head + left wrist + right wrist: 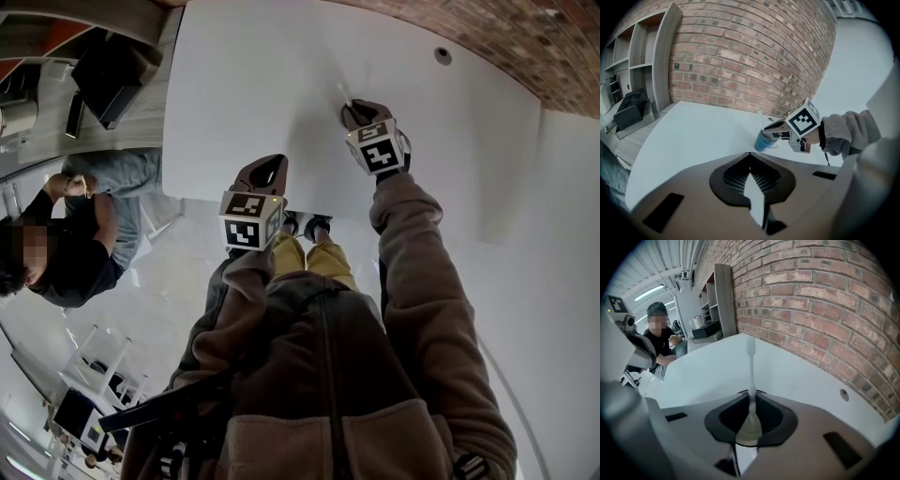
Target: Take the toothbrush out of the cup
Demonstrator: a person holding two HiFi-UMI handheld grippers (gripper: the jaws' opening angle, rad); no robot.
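A white toothbrush (751, 363) is clamped between the jaws of my right gripper (752, 397), and its head points away over the white table (717, 371). In the head view the brush (344, 93) sticks out past the right gripper (361, 112) near the table's middle. Seen from the left gripper, the right gripper (774, 127) hovers right over a blue cup (763, 141) standing on the table. My left gripper (263, 172) is nearer the table's front edge, apart from the cup, its jaws (750, 158) closed with nothing between them. The right gripper hides the cup in the head view.
A round cable hole (442, 55) sits in the table near the brick wall (487, 37). Shelving (642, 70) stands at the wall's left end. A person (66, 244) sits beyond the table's left edge.
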